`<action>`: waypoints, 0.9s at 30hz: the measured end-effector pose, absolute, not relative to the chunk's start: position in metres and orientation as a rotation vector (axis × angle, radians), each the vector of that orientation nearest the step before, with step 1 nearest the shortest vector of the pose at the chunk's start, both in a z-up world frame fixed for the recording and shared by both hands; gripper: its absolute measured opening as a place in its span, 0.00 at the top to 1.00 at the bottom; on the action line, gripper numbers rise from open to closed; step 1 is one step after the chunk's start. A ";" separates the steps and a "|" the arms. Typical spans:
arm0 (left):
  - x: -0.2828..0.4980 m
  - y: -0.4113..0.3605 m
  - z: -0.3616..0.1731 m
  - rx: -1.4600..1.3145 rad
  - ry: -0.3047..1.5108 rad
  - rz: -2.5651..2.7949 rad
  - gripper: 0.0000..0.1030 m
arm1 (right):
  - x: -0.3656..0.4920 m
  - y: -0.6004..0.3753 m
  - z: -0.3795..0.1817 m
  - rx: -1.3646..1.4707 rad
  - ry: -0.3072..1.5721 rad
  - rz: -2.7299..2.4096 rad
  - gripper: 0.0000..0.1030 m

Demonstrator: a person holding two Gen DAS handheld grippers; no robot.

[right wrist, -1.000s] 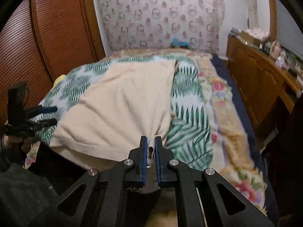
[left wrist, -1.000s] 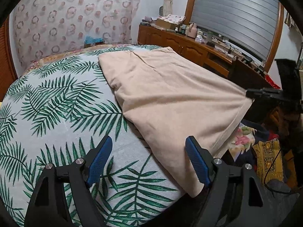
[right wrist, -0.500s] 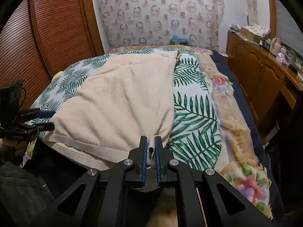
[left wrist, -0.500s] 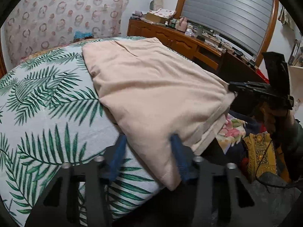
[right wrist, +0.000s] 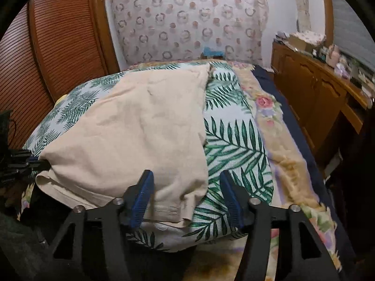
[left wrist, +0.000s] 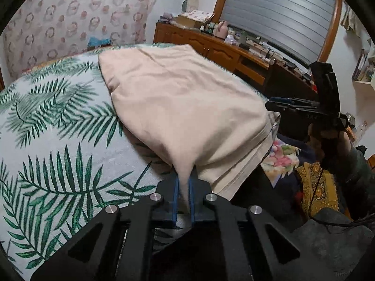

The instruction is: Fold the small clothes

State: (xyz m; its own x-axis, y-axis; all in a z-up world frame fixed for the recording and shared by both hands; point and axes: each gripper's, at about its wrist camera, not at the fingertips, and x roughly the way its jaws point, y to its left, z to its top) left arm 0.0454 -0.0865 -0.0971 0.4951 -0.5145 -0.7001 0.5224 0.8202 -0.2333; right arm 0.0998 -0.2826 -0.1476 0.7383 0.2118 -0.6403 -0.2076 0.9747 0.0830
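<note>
A beige garment [left wrist: 187, 98] lies spread over the palm-leaf bedsheet [left wrist: 58, 128]. My left gripper [left wrist: 184, 187] is shut on the garment's near corner, and the fabric rises in a pinched fold between its blue pads. In the right wrist view the garment [right wrist: 140, 126] reaches down to my right gripper [right wrist: 186, 175]. Its jaws are opening, and the hemmed corner lies loose between them, touched by neither pad. The right gripper [left wrist: 275, 104] also shows at the garment's far edge, and the left gripper [right wrist: 28, 161] at the left edge.
A wooden cabinet [right wrist: 316, 98] with clutter on top runs along the bed's right side. A slatted wooden door [right wrist: 46, 46] stands on the left. A floral blanket [right wrist: 281, 152] hangs over the sheet's edge. A hand [left wrist: 328, 135] holds the right gripper above piled clothes [left wrist: 316, 187].
My left gripper went from wide open to shut on the garment's corner. The right gripper, shut on the other corner before, has opened, and that corner now lies on the bed.
</note>
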 end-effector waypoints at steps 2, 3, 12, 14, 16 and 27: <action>0.046 -0.086 -0.098 0.011 0.850 -0.629 0.92 | 0.104 -0.284 -0.150 0.010 0.711 0.222 0.41; 0.046 -0.087 -0.098 0.012 0.850 -0.629 0.92 | 0.107 -0.284 -0.152 0.017 0.718 0.227 0.41; 0.047 -0.086 -0.098 0.005 0.857 -0.631 0.92 | 0.111 -0.271 -0.151 -0.037 0.722 0.288 0.44; 0.047 -0.086 -0.098 0.004 0.858 -0.631 0.92 | 0.112 -0.269 -0.151 -0.031 0.725 0.306 0.54; 0.047 -0.087 -0.098 0.003 0.858 -0.633 0.92 | 0.112 -0.267 -0.151 -0.028 0.731 0.328 0.69; 0.067 -0.072 -0.032 -0.064 0.693 -0.665 0.93 | 0.107 -0.289 -0.098 0.107 0.563 0.436 0.92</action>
